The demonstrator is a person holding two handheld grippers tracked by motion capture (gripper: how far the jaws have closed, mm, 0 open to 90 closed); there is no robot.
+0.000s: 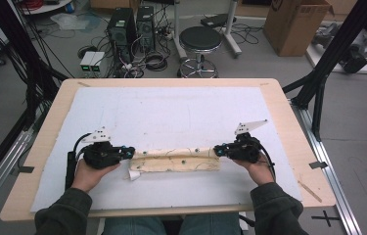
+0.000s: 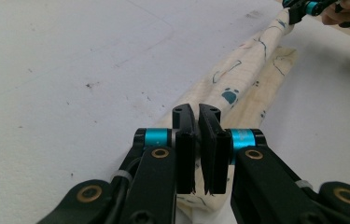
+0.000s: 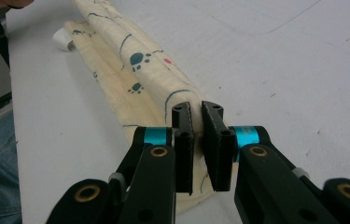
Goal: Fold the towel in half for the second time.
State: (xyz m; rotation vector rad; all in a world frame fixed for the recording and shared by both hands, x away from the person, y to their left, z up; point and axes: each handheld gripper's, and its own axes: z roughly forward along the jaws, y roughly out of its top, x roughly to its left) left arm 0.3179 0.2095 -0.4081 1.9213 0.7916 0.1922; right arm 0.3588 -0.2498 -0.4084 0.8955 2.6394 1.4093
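White mat [image 1: 171, 112] — left tool [image 1: 131, 152], right tool [image 1: 217, 150] pinch cloth [image 1: 176, 160] ends.

Even, soft overhead light — faint shadows, slight blur, no glare

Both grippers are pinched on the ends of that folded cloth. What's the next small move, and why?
Probably lift both ends a little together and carry the top fold toward the person. The left gripper and right gripper each look clamped on an end of the cream cloth, which lies as a long narrow band on the white mat, its raised upper fold resting on a flat lower layer, so another fold looks likely.
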